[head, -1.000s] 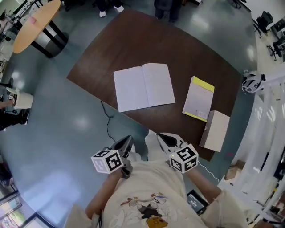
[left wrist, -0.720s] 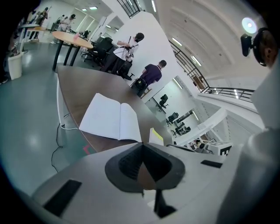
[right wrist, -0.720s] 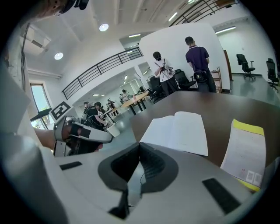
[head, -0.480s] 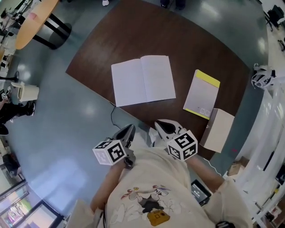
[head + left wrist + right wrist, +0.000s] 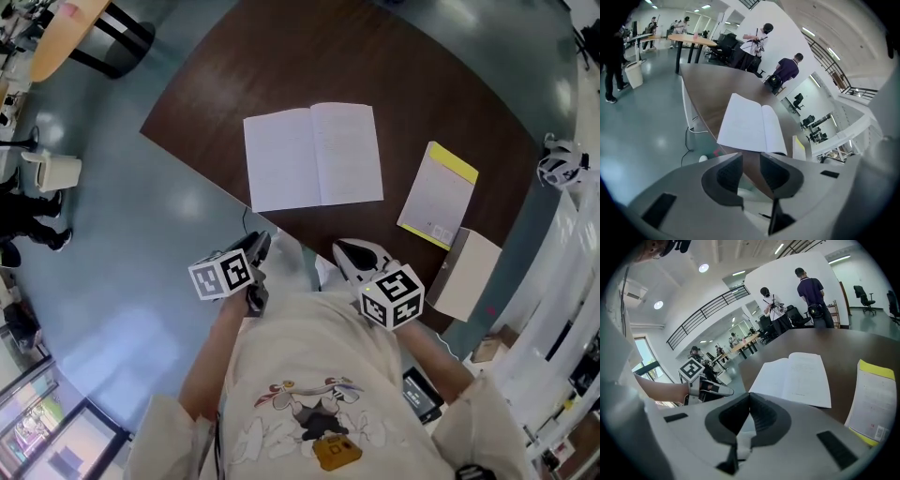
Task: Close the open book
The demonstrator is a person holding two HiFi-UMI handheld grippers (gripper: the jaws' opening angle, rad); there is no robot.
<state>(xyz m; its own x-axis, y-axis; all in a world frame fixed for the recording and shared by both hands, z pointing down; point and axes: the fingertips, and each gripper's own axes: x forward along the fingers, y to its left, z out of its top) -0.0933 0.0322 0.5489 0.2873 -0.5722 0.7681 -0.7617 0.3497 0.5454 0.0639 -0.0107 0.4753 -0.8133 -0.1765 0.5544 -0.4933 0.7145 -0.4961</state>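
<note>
The dark table [image 5: 281,66] bears the open book [image 5: 314,155], lying flat with its pages up near the front edge. Both grippers hover short of that edge, tilted down toward the book. The left gripper [image 5: 259,244] has moved closer to the edge than a second ago, and its jaws have just been opening, with nothing between them. The right gripper [image 5: 351,251] is pinched together and empty.

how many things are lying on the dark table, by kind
open book: 1
yellow-topped pad: 1
tan flat box or book: 1
total: 3
</note>
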